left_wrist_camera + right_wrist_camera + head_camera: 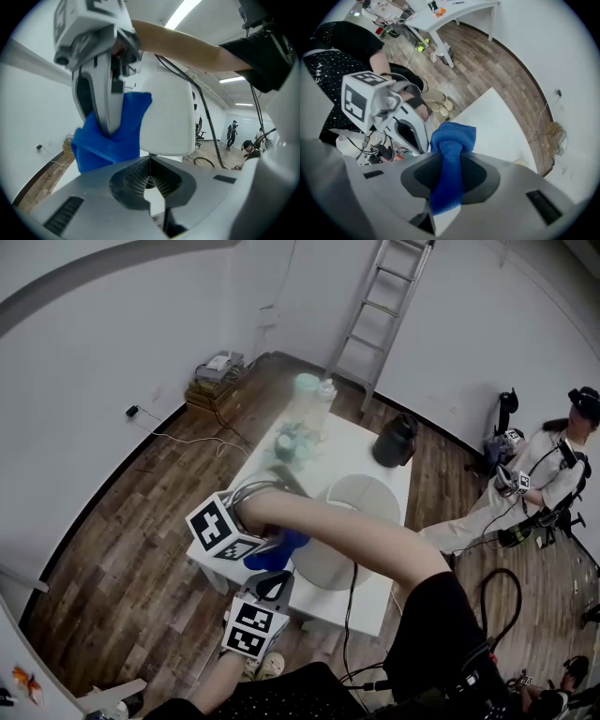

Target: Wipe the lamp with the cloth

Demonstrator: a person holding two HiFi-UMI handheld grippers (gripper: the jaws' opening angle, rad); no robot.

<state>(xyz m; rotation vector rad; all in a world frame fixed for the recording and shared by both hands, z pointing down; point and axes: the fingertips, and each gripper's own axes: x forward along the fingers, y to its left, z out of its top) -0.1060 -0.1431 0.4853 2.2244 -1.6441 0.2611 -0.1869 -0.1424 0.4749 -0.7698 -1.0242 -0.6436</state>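
In the head view a white table (352, 451) carries the lamp (364, 498), whose white shade stands near the front edge, with a dark jug (396, 440) and some bottles (309, 395) at the far end. The person's right arm (375, 535) reaches across the shade to the right gripper (258, 542), which holds the blue cloth (274, 556) at the shade's left side. The left gripper (272, 589) sits just below it, by the table's front edge. A ladder (384, 296) leans on the far wall. In the left gripper view the left gripper (150, 161) has its 2 jaws together at the tips, with nothing seen between them, right under the lamp (168, 117). The right gripper (108, 129) hangs beside the shade, and the cloth (110, 140) bunches round its jaws, touching the shade's left side. In the right gripper view the right gripper (450, 157) has its jaws clamped on the cloth (452, 140), which runs up between them and bulges past the tips. The left gripper (410, 126) shows beyond, to the left, and the table (497, 126) lies on the right.
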